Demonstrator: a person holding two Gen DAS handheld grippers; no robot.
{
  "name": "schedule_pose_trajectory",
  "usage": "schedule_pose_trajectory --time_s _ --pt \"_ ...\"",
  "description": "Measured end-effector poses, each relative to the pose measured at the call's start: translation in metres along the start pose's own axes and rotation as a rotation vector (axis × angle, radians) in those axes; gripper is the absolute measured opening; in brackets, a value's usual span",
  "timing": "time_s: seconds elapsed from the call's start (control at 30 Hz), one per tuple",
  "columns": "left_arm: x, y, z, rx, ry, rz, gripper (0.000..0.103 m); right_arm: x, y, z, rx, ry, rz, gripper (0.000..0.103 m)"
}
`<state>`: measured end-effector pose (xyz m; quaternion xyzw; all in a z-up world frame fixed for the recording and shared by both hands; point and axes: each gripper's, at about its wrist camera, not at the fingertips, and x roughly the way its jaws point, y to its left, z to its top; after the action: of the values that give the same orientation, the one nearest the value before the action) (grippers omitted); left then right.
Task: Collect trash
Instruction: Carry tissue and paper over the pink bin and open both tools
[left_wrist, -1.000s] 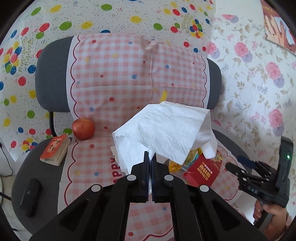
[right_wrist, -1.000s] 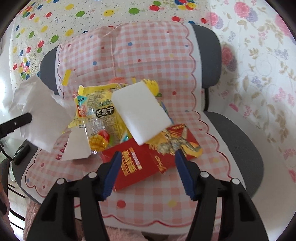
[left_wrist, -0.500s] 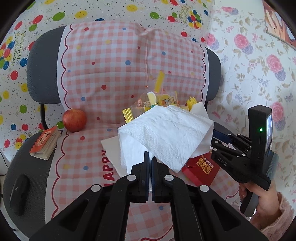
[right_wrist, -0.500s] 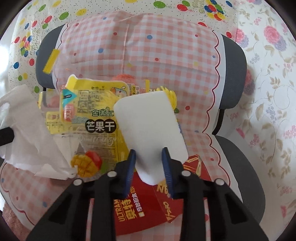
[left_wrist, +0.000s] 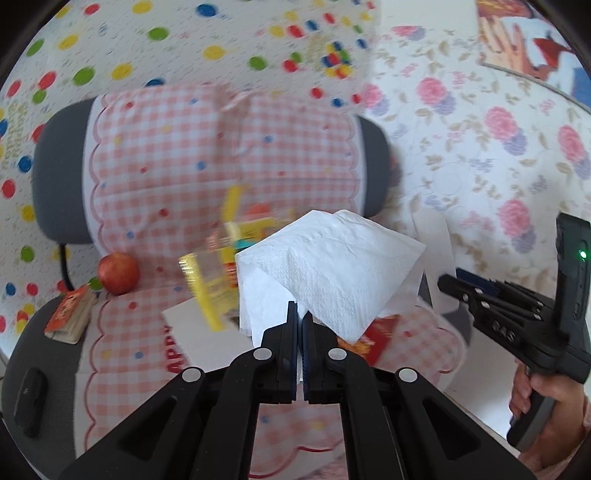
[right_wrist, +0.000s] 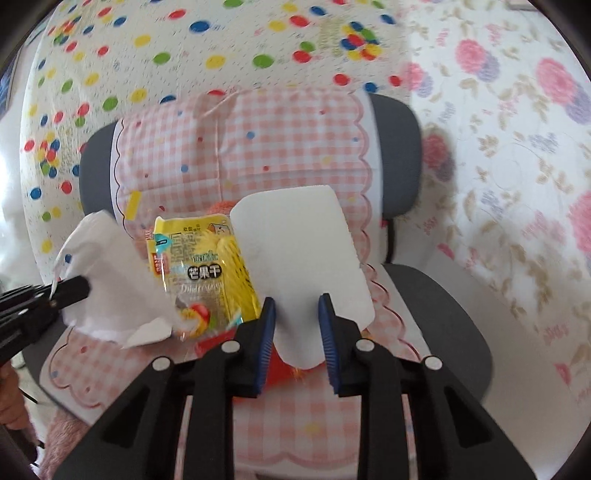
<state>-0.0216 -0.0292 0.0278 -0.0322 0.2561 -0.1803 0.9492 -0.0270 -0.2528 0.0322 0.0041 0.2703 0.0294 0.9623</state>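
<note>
- The left gripper (left_wrist: 300, 314), low centre of the left wrist view, is clenched tight on a white paper napkin (left_wrist: 332, 273) that fans up above its tips.
- The right gripper (right_wrist: 297, 314), low centre of the right wrist view, grasps a white foam block (right_wrist: 299, 258) between its blue pads (right_wrist: 266, 332), lifted clear of the seat.
- Just left of the block lies a yellow dried-mango wrapper (right_wrist: 201, 269); a red carton (left_wrist: 380, 332) shows beneath the napkin.
- Both rest on a pink checked cloth (right_wrist: 295, 155) draped over a grey office chair (right_wrist: 443, 314).
- At middle left of the left wrist view, an apple (left_wrist: 118, 273) sits beside a small orange book (left_wrist: 70, 314).
- A dark mouse (left_wrist: 31, 400) lies at lower left.
</note>
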Motion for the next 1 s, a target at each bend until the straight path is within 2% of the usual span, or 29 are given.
schedule_pose_trajectory --time_s 0.17,0.33,0.6,0.8,1.0 --pt "0.004 -0.039 -0.02 0.05 0.017 -0.112 0.002 -0.042 -0.02 -0.041 0.066 0.047 -0.067 0.025" --pt "0.017 -0.08 -0.052 0.11 0.095 -0.241 0.002 -0.074 -0.041 -0.086 0.132 0.096 -0.162 0.025" --pt "0.025 -0.141 -0.108 0.198 0.197 -0.418 0.002 -0.107 -0.052 -0.143 0.183 0.167 -0.284 0.026" --pt "0.038 -0.167 -0.135 0.248 0.277 -0.453 0.002 -0.115 -0.074 -0.184 0.285 0.242 -0.319 0.026" --pt "0.058 -0.186 -0.148 0.276 0.337 -0.479 0.003 -0.114 -0.095 -0.203 0.352 0.279 -0.339 0.027"
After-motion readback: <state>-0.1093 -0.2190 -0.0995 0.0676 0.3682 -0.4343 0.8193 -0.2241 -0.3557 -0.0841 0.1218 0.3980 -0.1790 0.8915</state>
